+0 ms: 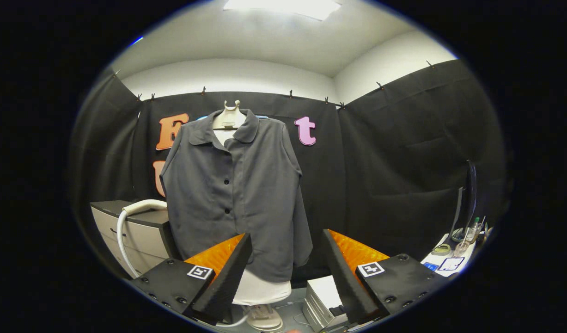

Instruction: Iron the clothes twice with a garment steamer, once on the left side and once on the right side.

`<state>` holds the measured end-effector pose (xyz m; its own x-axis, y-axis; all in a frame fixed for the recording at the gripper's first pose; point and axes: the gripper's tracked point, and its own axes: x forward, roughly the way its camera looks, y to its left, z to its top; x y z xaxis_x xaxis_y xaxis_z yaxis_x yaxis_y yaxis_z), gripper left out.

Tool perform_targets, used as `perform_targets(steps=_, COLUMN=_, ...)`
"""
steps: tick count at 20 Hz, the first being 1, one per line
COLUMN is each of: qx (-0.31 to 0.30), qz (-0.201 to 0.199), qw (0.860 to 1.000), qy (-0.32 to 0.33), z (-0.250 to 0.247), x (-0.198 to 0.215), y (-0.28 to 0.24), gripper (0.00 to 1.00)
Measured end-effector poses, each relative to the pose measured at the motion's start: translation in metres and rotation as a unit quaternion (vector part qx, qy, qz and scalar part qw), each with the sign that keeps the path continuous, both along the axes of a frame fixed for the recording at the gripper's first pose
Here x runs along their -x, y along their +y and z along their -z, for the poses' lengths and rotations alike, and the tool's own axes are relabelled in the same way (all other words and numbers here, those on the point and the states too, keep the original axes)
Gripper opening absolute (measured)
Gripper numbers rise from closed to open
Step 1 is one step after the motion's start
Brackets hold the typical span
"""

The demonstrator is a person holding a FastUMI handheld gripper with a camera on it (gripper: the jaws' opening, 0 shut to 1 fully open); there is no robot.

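A dark grey buttoned shirt [237,189] hangs on a pale hanger [231,115] against the booth's black wall, straight ahead and beyond my fingers. A white garment hem [260,289] shows under it. My gripper [288,263] stands open, nothing between its fingers, the shirt's lower edge lying in the gap beyond them. A white steamer hose [126,226] curves down beside the shirt's left side. A pale steamer head or base [264,317] lies low just ahead of the left finger, partly hidden.
A grey drawer cabinet [135,231] stands left of the shirt behind the hose. A white box-like unit [322,298] sits by the right finger. Further right, a table [449,266] holds a monitor [468,199] and small items.
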<state>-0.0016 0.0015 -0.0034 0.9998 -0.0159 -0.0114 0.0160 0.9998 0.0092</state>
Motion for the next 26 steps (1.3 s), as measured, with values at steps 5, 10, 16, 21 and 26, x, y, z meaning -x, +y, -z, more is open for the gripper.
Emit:
perform_targets(steps=5, qx=0.0, qz=-0.001, qw=1.0, qy=-0.004, z=-0.005, x=-0.001, y=0.002, gripper=0.98)
perform_targets(steps=10, qx=0.002, qz=-0.007, qw=1.0, qy=-0.004, z=-0.005, x=0.0, y=0.007, gripper=0.98)
perform_targets(steps=16, qx=0.002, qz=-0.013, qw=1.0, qy=-0.001, z=-0.004, x=0.0, y=0.018, gripper=0.98)
perform_targets(steps=21, qx=-0.003, qz=-0.029, qw=1.0, qy=-0.006, z=-0.008, x=-0.003, y=0.042, gripper=0.98)
perform_targets(steps=26, qx=-0.01, qz=-0.054, qw=0.998, qy=-0.003, z=-0.008, x=-0.005, y=0.076, gripper=0.98)
